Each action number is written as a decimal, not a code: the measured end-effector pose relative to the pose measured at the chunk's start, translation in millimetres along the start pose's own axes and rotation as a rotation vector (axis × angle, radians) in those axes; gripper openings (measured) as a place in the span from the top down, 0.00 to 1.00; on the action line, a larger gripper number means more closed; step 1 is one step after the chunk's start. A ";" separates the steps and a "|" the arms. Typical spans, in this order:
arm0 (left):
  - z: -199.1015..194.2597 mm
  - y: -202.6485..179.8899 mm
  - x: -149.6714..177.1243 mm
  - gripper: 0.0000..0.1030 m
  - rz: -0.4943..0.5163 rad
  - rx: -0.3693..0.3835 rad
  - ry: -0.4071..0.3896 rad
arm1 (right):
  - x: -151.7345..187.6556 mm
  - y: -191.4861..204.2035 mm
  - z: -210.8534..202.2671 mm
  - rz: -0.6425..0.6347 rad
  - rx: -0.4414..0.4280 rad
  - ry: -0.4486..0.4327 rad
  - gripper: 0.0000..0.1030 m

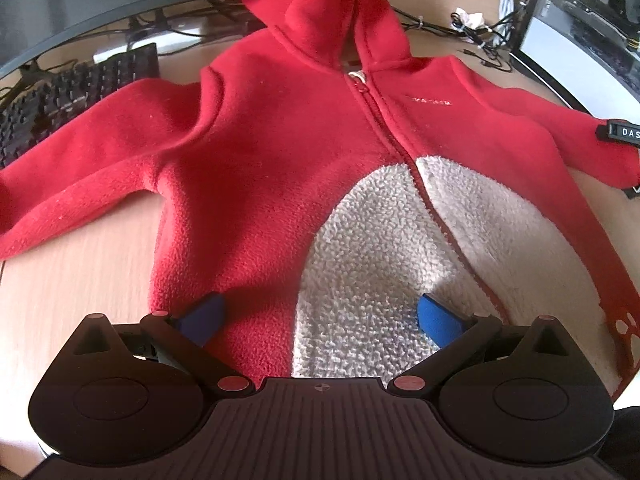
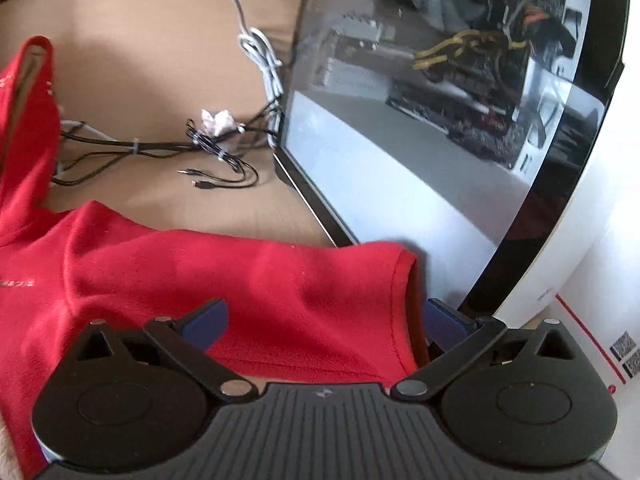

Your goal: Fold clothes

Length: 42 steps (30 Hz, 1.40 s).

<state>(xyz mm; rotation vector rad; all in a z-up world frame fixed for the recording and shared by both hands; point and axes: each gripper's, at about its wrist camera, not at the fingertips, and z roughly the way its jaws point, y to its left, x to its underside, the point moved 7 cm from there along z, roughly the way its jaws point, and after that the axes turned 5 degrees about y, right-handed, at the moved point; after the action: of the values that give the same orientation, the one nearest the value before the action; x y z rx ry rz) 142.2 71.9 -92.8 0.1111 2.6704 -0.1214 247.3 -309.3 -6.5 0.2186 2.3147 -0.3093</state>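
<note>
The left gripper (image 1: 320, 316) is hanging wide open over the belly of the red hoodie (image 1: 260, 152) lying flat on the desk (image 1: 72, 272), while the right gripper (image 2: 326, 322) is spreading wide around its sleeve (image 2: 320, 292).

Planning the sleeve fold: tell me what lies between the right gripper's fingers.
In the right wrist view, the right gripper is open with the red fleece suit's sleeve end lying between its fingers, its cuff near the right-hand one.
</note>
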 end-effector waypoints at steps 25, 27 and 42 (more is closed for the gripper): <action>-11.0 -7.0 -13.0 0.00 0.010 0.076 -0.004 | 0.5 104.7 -100.2 -0.150 -0.707 -0.138 0.00; -19.9 -19.5 -28.3 0.00 0.033 0.120 -0.052 | 8.4 65.6 -80.9 -0.050 -0.586 -0.108 0.00; 4.9 -46.5 -41.6 0.00 0.084 0.105 0.019 | 56.7 -75.8 26.7 0.551 -0.176 0.090 0.29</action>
<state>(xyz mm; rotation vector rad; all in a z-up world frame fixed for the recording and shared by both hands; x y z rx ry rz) 176.9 22.8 -75.3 0.2584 2.6737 -0.2344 207.7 -386.0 -53.8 0.7721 2.2444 0.1837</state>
